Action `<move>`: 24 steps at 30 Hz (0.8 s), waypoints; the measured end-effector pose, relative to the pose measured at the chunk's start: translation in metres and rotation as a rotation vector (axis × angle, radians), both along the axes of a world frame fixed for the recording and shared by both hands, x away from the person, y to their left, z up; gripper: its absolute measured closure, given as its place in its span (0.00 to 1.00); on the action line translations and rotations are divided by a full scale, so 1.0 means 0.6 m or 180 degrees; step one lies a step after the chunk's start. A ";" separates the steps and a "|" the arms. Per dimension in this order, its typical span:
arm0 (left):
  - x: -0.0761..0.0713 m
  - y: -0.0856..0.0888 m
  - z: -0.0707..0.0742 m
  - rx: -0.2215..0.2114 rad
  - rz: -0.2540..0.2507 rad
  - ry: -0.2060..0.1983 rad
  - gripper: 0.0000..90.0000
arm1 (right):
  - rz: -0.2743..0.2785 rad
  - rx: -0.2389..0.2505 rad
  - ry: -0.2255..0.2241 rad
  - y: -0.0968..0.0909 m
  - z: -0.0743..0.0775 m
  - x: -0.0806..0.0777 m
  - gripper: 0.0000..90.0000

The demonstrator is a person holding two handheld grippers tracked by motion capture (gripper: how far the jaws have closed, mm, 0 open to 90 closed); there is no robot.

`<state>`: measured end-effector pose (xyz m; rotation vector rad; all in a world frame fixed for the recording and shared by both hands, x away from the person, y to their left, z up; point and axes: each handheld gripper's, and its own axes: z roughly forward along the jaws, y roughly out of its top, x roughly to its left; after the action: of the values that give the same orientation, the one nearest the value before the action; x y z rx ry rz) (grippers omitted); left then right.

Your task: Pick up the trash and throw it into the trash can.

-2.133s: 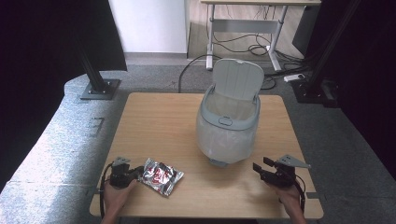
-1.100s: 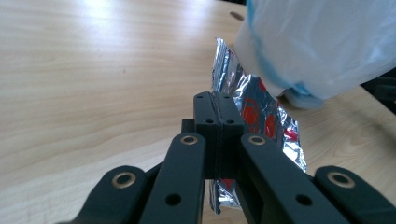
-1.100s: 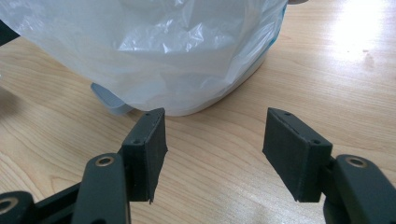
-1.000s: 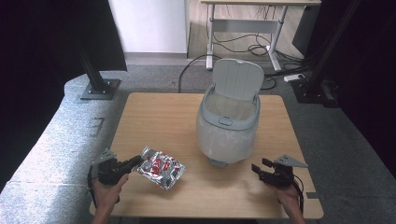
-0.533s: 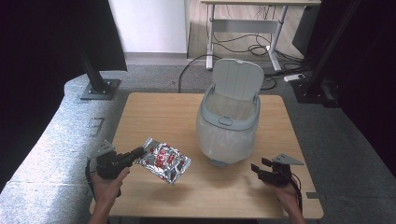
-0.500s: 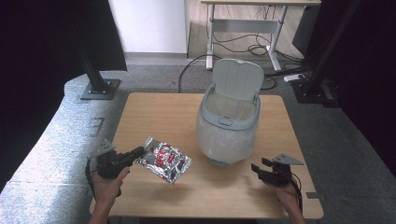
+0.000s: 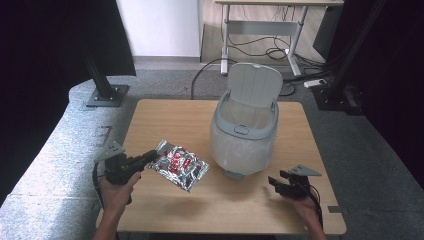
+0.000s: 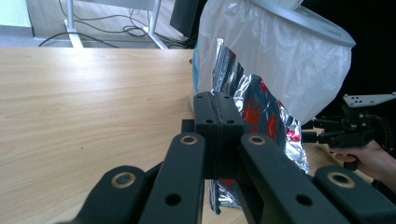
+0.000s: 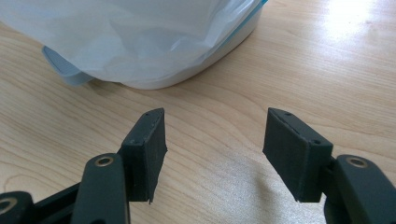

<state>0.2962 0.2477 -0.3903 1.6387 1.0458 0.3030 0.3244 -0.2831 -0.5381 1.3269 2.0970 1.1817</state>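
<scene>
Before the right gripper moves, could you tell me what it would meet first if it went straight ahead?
Probably the bin: the open right gripper points at its bag-covered base across bare table, though depth is hard to judge.

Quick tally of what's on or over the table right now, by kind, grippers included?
Foil snack packets: 1, the foil packet, clamped by the left gripper and lifted off the table
Lidded bins: 1, the bin, lid up, white liner inside
Grippers: 2, left gripper and right gripper, the right one open
Total: 4
</scene>
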 end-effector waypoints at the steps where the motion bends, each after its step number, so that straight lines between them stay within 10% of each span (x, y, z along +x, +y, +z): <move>1: 0.001 -0.002 0.003 0.0008 -0.0004 -0.0007 1.00 | -0.0002 -0.0004 0.0007 0.000 -0.001 0.000 0.42; 24: 0.010 -0.031 0.079 0.0006 -0.0137 -0.0193 1.00 | -0.0060 -0.0144 0.0118 -0.001 -0.017 0.007 0.42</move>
<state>0.3020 0.2293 -0.3429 1.6416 0.9638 0.3230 0.3288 -0.2838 -0.5484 1.3551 2.1195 1.1034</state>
